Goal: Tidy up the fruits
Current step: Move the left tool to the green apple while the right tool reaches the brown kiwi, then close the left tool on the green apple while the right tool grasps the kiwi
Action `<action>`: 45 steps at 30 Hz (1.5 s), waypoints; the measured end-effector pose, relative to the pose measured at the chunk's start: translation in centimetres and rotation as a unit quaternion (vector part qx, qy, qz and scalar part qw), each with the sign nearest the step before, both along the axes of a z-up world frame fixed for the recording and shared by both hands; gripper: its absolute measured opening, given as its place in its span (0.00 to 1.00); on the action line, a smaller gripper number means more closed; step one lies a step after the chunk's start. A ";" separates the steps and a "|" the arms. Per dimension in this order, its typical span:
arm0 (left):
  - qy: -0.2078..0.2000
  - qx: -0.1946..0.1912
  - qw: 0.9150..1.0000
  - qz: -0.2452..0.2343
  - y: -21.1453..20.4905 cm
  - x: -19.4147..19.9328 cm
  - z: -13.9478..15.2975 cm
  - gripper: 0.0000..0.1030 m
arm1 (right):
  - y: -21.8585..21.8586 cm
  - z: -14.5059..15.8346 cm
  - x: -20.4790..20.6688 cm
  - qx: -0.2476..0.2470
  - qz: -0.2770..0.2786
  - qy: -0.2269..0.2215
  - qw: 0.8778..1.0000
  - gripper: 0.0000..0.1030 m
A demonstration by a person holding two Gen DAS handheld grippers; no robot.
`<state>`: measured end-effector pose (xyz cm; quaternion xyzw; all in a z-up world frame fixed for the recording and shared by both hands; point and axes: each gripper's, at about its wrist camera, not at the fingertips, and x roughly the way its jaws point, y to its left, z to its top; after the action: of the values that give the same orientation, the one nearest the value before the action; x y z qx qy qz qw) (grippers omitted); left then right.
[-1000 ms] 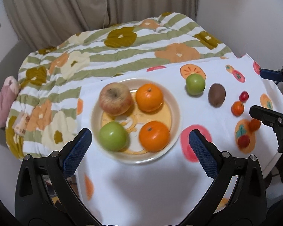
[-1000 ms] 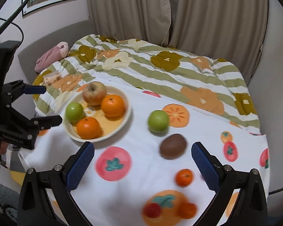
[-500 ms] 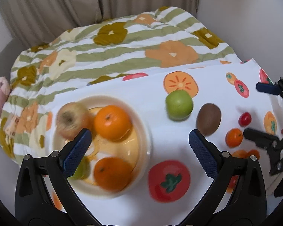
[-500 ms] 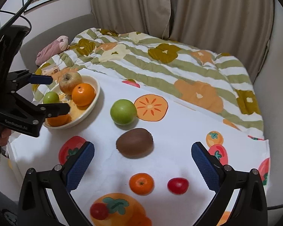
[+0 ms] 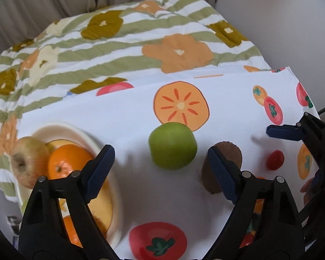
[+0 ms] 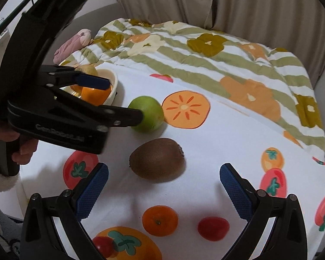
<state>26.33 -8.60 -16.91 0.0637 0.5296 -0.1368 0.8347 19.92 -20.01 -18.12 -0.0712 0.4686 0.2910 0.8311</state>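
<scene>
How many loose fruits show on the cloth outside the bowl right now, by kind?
Green apple: 1
Kiwi: 1
Small orange: 1
Small red fruit: 2, the second half hidden low in the right wrist view
Total: 5 visible; more may be hidden.

- The left gripper (image 5: 160, 164) is leaving the bowl (image 5: 91, 139) behind and is now coming over the green apple (image 5: 172, 148), its jaws closing but not touching it.
- The right gripper (image 6: 163, 187) is sinking toward the kiwi (image 6: 157, 158), which now lies between its wide-apart fingers.
- The left gripper (image 6: 110, 99) is reaching the apple in the right wrist view.
</scene>
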 end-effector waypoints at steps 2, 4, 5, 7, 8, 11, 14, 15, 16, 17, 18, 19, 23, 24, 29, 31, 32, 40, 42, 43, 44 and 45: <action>0.005 -0.002 1.000 -0.001 -0.3 0.3 -0.5 0.90 | 0.1 -0.5 0.2 0.006 0.004 0.004 1.000 1.00; 0.009 -0.001 1.000 -0.001 -0.6 0.7 -1.0 0.87 | 0.3 -0.9 0.5 0.008 0.007 0.008 1.000 1.00; 0.012 -0.001 1.000 -0.001 -0.7 0.8 -1.2 0.86 | 0.3 -1.1 0.6 0.008 0.008 0.010 1.000 1.00; 0.019 -0.002 1.000 0.000 -0.9 1.2 -1.7 0.80 | 0.5 -1.3 0.9 0.009 0.010 0.012 1.000 1.00; 0.022 -0.001 1.000 0.000 -1.0 1.3 -1.9 0.78 | 0.5 -1.4 1.0 0.009 0.010 0.013 1.000 1.00; 0.032 0.003 0.999 -0.003 -1.2 1.6 -2.5 0.68 | 0.6 -1.8 1.3 0.010 0.011 0.015 1.000 1.00; 0.045 -0.009 0.999 -0.006 -1.1 1.7 -3.1 0.56 | 1.0 -2.1 1.5 0.007 0.019 0.015 1.000 0.98; 0.045 -0.010 0.999 -0.007 -1.1 1.7 -3.1 0.56 | 1.1 -2.2 1.5 0.004 0.022 0.016 1.000 0.95; 0.043 -0.009 0.999 -0.008 -1.1 1.7 -3.1 0.56 | 1.3 -2.3 1.5 0.001 0.025 0.016 1.000 0.93; 0.043 -0.008 0.999 -0.010 -1.2 1.7 -3.1 0.56 | 1.4 -2.5 1.6 -0.001 0.027 0.016 1.000 0.93; 0.042 -0.008 0.999 -0.011 -1.2 1.8 -3.1 0.56 | 1.5 -2.6 1.6 -0.003 0.028 0.017 0.999 0.90; 0.042 -0.009 0.999 -0.011 -1.1 1.8 -3.1 0.56 | 1.6 -2.8 1.7 -0.004 0.030 0.018 0.999 0.88; 0.040 -0.008 0.999 -0.011 -1.0 2.0 -3.0 0.56 | 1.8 -3.3 1.8 -0.005 0.034 0.022 0.999 0.85; 0.040 -0.008 0.999 -0.011 -1.0 2.0 -3.0 0.56 | 1.8 -3.4 1.8 -0.002 0.033 0.023 0.999 0.85; 0.041 -0.011 0.999 -0.008 -0.8 2.2 -3.0 0.56 | 2.1 -3.6 2.1 0.005 0.033 0.023 0.999 0.85; 0.040 -0.009 0.999 -0.008 -0.7 2.3 -3.0 0.56 | 2.3 -3.8 2.2 0.005 0.036 0.024 0.999 0.81; 0.039 -0.008 0.999 -0.008 -0.7 2.3 -3.0 0.56 | 2.3 -3.9 2.2 0.002 0.036 0.022 0.999 0.79; 0.038 -0.009 0.999 -0.008 -0.5 2.2 -3.0 0.56 | 2.5 -3.8 1.9 -0.001 0.030 0.009 1.000 0.62; 0.037 -0.009 0.999 -0.009 -0.5 2.2 -3.0 0.56 | 2.5 -3.8 1.9 0.000 0.025 0.008 1.000 0.61; 0.036 -0.010 0.999 -0.010 -0.5 2.2 -2.9 0.56 | 2.4 -3.8 1.8 0.001 0.021 0.009 1.000 0.61; 0.034 -0.011 0.999 -0.010 -0.5 2.2 -2.7 0.56 | 2.3 -3.7 1.8 0.002 0.019 0.010 1.000 0.61; 0.034 -0.012 0.999 -0.012 -0.5 2.1 -2.5 0.56 | 2.3 -3.6 1.7 0.004 0.018 0.011 1.000 0.61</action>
<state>28.46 -9.11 -19.45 0.0550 0.5549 -0.1550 0.8155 21.65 -17.74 -21.76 -0.0727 0.4749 0.3087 0.8209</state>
